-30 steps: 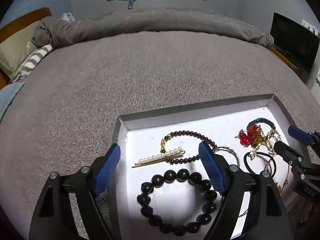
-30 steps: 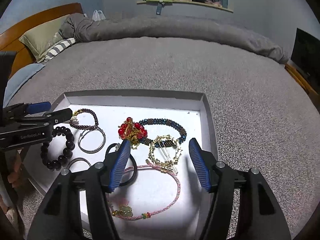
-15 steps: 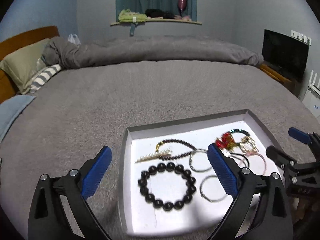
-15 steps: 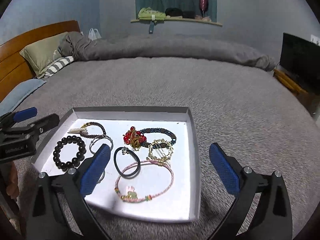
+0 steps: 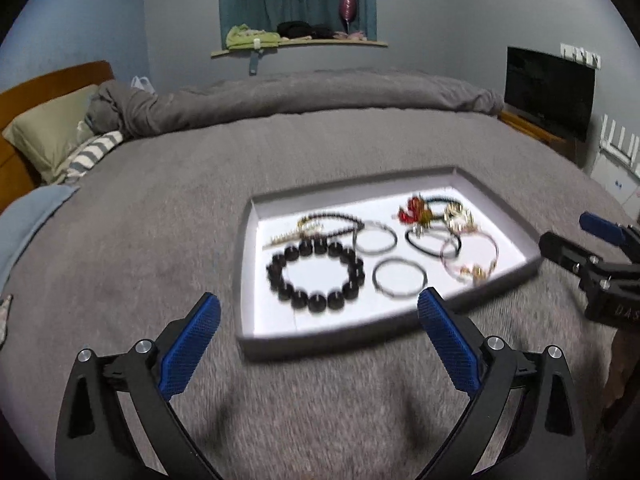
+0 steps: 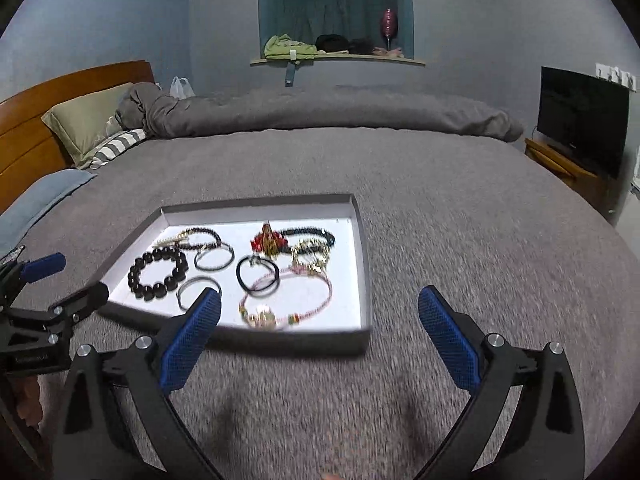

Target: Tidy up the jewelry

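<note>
Apparently near done, your left gripper [image 5: 318,330] and right gripper [image 6: 319,326] hang spread wide and empty over the grey bed [image 6: 440,208], every bracelet [image 6: 158,267] laid apart in the white tray [image 6: 362,264], nothing visibly left outside.

You have one white tray [image 6: 362,264] holding two thin metal bangles [image 6: 199,290], one black hair tie [image 6: 257,274], four beaded bracelets [image 6: 157,273], one pearl hairpin [image 5: 289,236], and two grippers [image 6: 319,312].
</note>
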Available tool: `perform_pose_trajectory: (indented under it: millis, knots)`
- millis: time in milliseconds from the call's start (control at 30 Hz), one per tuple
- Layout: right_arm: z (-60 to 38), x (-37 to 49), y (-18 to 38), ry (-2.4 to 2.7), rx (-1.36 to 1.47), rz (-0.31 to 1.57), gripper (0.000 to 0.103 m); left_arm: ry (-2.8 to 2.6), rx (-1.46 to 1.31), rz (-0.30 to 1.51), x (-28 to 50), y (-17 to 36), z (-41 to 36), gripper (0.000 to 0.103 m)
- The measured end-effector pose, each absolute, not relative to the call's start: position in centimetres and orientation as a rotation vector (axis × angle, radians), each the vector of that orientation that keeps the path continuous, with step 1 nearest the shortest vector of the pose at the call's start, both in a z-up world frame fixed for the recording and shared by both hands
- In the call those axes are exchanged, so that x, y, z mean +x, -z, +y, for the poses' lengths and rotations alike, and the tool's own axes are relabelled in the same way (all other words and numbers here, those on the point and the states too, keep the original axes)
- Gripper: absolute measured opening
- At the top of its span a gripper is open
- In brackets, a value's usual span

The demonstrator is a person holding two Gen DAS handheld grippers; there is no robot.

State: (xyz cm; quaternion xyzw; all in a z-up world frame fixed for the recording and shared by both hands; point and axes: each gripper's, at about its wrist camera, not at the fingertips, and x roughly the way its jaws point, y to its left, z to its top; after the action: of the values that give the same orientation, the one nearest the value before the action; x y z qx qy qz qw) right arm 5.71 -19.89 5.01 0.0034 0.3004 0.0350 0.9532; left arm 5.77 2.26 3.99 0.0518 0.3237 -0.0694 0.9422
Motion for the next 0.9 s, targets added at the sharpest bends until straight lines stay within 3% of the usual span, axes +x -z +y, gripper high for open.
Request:
perform_pose_trajectory:
  millis: [900]
  knots:
    - [-19.3, 4.6, -0.7, -0.034, -0.037, 0.710, 0.098, 0.130, 0.055, 0.711, 4.7, -0.1, 3.5, 0.100]
